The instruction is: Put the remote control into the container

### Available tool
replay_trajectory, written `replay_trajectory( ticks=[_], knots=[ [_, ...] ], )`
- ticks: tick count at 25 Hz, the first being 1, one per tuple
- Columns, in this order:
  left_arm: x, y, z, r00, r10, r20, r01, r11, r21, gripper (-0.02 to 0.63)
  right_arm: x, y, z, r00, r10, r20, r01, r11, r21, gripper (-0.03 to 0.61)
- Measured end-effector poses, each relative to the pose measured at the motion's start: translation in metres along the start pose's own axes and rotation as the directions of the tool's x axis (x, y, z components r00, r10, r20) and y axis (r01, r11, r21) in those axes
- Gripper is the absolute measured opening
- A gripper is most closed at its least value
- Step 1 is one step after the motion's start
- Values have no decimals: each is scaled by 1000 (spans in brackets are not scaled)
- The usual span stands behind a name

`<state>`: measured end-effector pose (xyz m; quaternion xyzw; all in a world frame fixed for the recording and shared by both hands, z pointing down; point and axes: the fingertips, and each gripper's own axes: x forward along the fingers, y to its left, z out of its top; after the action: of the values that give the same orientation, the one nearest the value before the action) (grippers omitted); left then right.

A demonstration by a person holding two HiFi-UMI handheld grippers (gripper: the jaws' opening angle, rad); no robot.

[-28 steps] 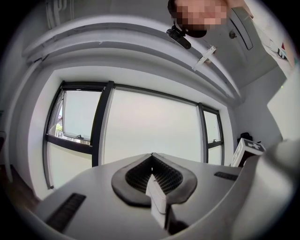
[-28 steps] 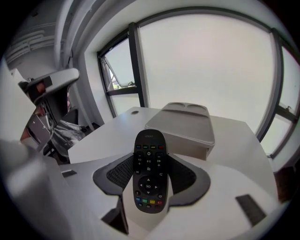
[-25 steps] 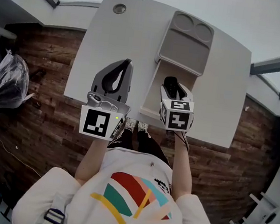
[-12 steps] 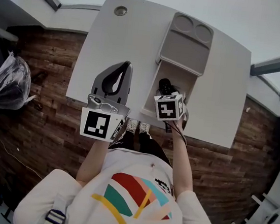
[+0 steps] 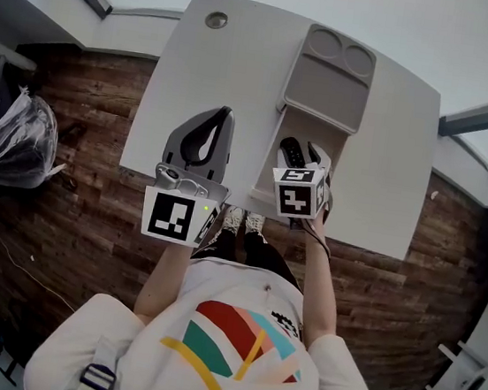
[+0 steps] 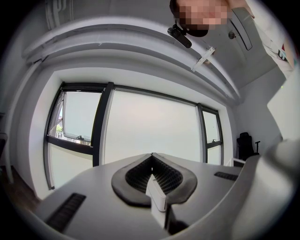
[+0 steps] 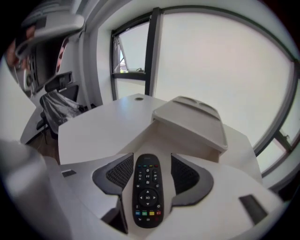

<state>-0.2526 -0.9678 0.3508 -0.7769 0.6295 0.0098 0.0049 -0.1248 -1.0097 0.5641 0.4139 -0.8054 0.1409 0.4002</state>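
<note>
A black remote control point(image 7: 146, 192) with coloured buttons lies lengthwise between the jaws of my right gripper point(image 7: 150, 159), which is shut on it. In the head view the right gripper point(image 5: 301, 153) holds the remote control point(image 5: 291, 150) over the open near compartment of the grey container point(image 5: 269, 171). The container's lid point(image 5: 329, 76) is slid toward the far side, and it also shows ahead of the jaws as the lid point(image 7: 192, 119). My left gripper point(image 5: 203, 135) rests shut and empty to the container's left. The left gripper point(image 6: 151, 158) points at a window.
The white table point(image 5: 215, 79) carries the container and has a round grommet point(image 5: 216, 20) at its far left corner. Its near edge runs just under both grippers. A black bag point(image 5: 20, 138) sits on the wooden floor at the left.
My right gripper, still holding the remote, has tilted and shifted slightly over the container's open compartment. The left gripper has stayed where it was.
</note>
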Motion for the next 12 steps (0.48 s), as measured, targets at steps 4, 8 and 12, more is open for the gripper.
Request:
replay_trajectory(
  ticks=[4,8,12],
  knots=[
    [-2,4,6,1000,5,13,-5,1000,5,8,-45,-15,51,982,48,182,-72,989,127,235],
    [-1,-1,25,998,-6,64,5,1000,16,8,-118,-49,107,905,-38,423,-73,967,243,0],
    [1,-10,56,986,-35,161,28,999,40,8,-194,-72,142,779,-129,613,-62,958,279,0]
  ],
)
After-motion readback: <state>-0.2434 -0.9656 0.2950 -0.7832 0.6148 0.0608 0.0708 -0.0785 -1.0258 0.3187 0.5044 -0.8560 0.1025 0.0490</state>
